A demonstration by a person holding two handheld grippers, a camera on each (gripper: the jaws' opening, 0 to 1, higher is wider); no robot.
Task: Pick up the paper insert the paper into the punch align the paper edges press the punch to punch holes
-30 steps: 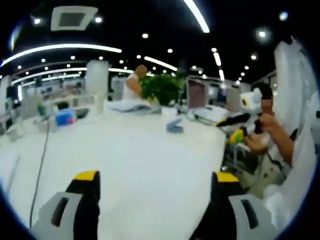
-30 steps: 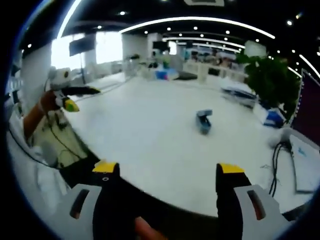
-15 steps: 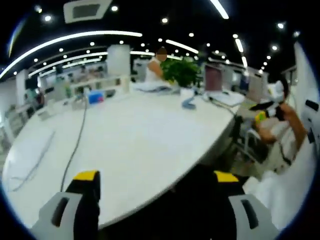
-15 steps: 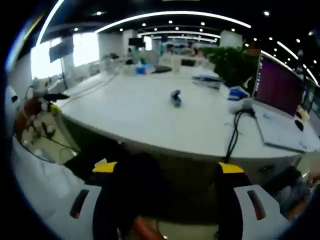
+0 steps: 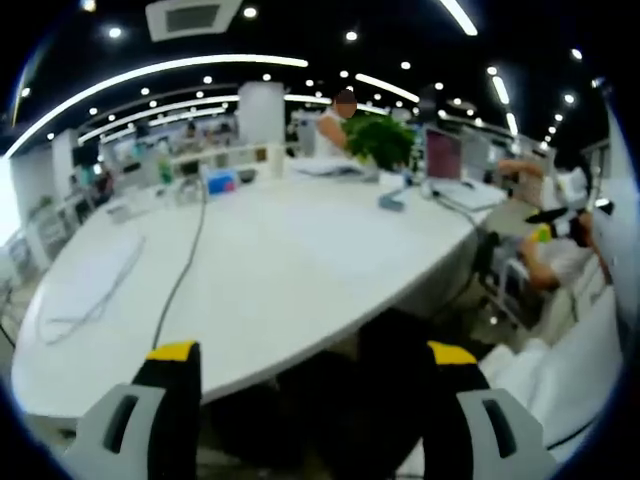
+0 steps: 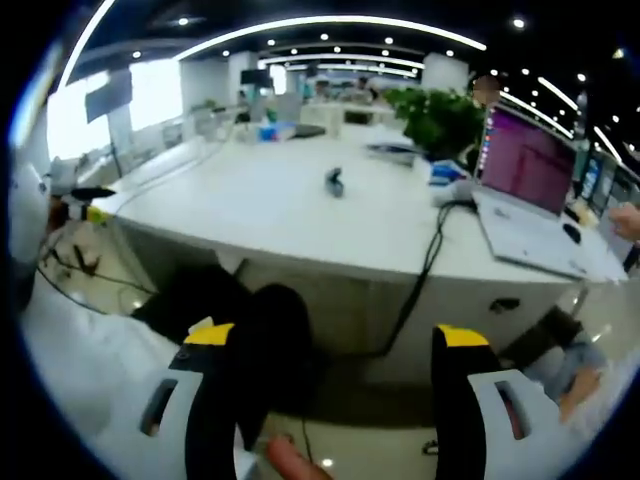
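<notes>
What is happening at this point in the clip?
Nothing is being handled yet. Both hand-held grippers are open and empty, held off the edge of the white table: the left hand-held gripper and the right hand-held gripper. The small blue punch sits untouched far out on the tabletop. No paper can be made out.

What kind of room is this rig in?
Most likely an open-plan office or lab: a big white table with an open laptop and a trailing cable, a potted plant, and rows of ceiling lights above more desks behind.
</notes>
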